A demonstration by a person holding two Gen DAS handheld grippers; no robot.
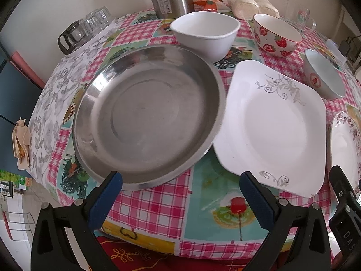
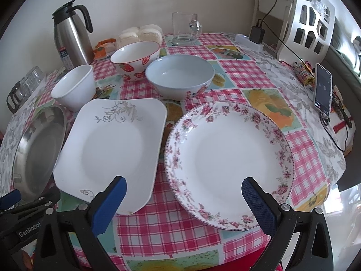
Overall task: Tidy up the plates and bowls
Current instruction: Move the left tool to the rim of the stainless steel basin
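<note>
— What have you got in hand right now?

— Nothing. My left gripper (image 1: pixel 180 194) is spread wide and empty at the bottom of its frame; my right gripper (image 2: pixel 183 195) is the same.

— Where's the crockery?

— Plates run across the middle of the frames: a round stainless-steel dish (image 1: pixel 146 115), a square white plate with grey scrollwork (image 2: pixel 110 151), a round white plate with a pink floral rim (image 2: pixel 227 160). Behind them are a plain white bowl (image 1: pixel 205 33), a strawberry-patterned bowl (image 2: pixel 135 58) and a pale blue bowl (image 2: pixel 180 76).

— How will they handle?

— I'd judge the steel dish light and tough but slick. The ceramic is heavier, glazed, and would chip. I'd pinch each by the near rim, fingers above and below.

— Do the two views differ?

— Yes. The left wrist view shows the steel dish whole, its rim over the square plate's edge, but only a sliver of the floral plate. The right wrist view shows that plate complete, plus a phone (image 2: pixel 323 90) at right.
</note>
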